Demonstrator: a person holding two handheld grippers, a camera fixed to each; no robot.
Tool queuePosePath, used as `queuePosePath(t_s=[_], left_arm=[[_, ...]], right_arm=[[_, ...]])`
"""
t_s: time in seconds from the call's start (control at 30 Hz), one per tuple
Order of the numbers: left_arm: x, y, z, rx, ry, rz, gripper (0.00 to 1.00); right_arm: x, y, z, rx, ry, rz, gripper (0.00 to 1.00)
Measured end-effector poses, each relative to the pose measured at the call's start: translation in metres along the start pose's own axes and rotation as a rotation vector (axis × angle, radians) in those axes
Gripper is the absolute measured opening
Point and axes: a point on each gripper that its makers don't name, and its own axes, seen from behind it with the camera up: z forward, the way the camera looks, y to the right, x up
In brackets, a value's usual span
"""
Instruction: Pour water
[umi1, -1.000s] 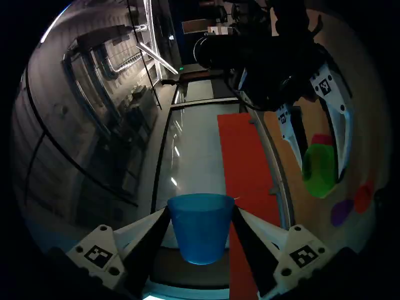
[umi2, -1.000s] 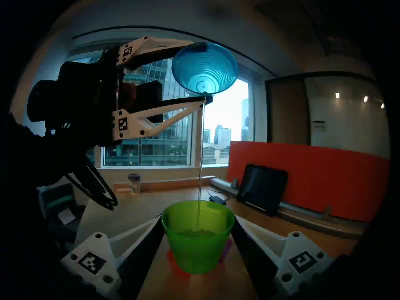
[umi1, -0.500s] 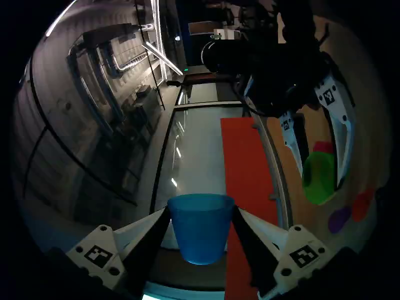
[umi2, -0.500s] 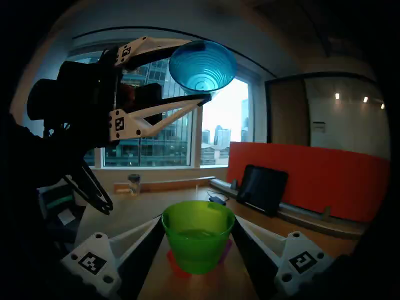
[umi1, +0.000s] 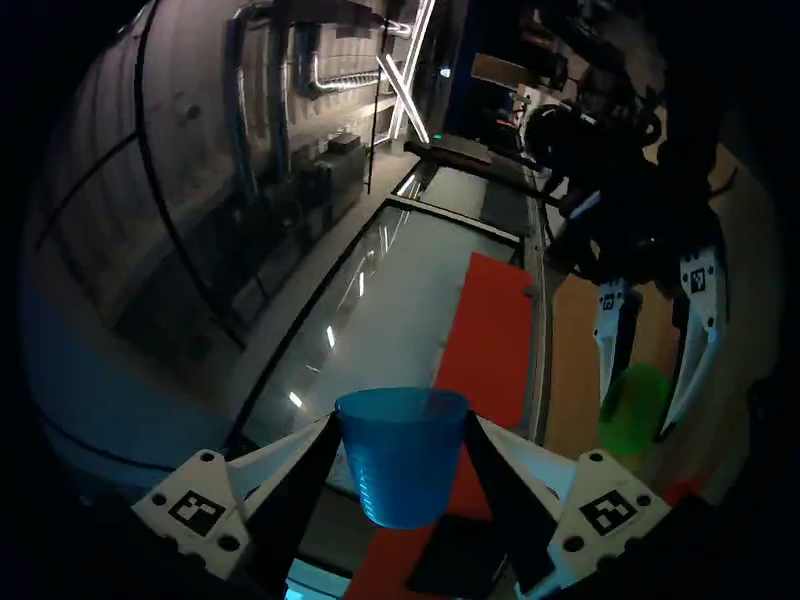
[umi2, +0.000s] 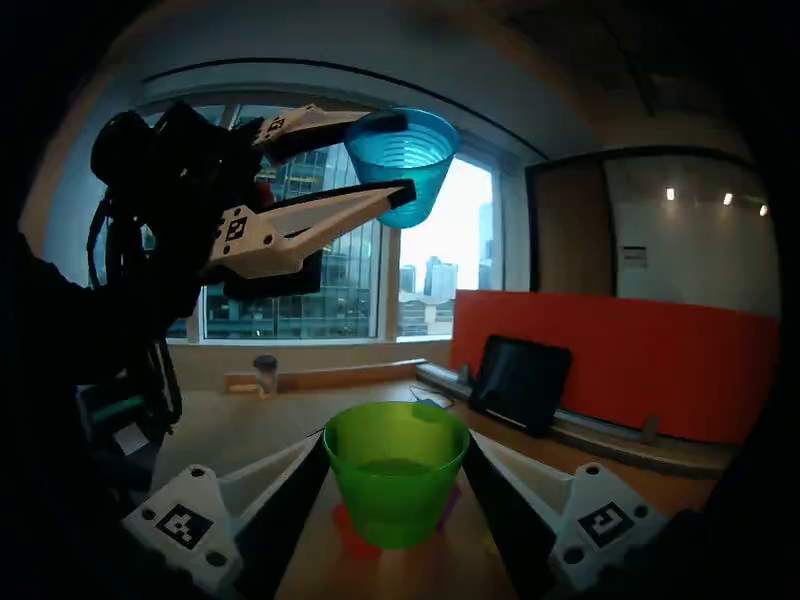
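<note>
Facing the window (umi2: 300, 280) in the right gripper view, I have the orange partition (umi2: 640, 365) running along the right side of the wooden table (umi2: 250, 430). A dark tablet (umi2: 520, 382) leans against the partition.

My right gripper (umi2: 397, 440) is low over the table, with one finger pressing on each side of the green cup (umi2: 397, 490). That cup stands upright, and water (umi2: 397, 467) shows through its wall partway up.

My left gripper (umi1: 402, 425) is held high, up and to the left of the green cup as the right gripper view has it. Its two fingers press on the sides of the blue cup (umi1: 402, 458). There the blue cup is close to upright, its mouth tipped slightly toward the camera, and I cannot tell whether any water is in it.

In the left gripper view the room lies rolled on its side. The right gripper and the green cup sit off at the right edge.

A red coaster (umi2: 345, 522) lies beneath the green cup; I cannot tell whether the cup touches it. A small jar (umi2: 264, 372) stands on the sill.
</note>
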Motion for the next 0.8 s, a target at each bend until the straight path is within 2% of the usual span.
queuePosePath(t_s=[0.23, 0.8], left_arm=[[-0.014, -0.005, -0.001, 0.013, -0.019, -0.178, 0.87], [-0.055, -0.016, -0.003, 0.04, -0.101, -0.693, 0.87]], right_arm=[[0.001, 0.0, -0.001, -0.003, 0.004, -0.008, 0.92], [0.007, 0.004, -0.005, -0.018, 0.014, -0.014, 0.91]])
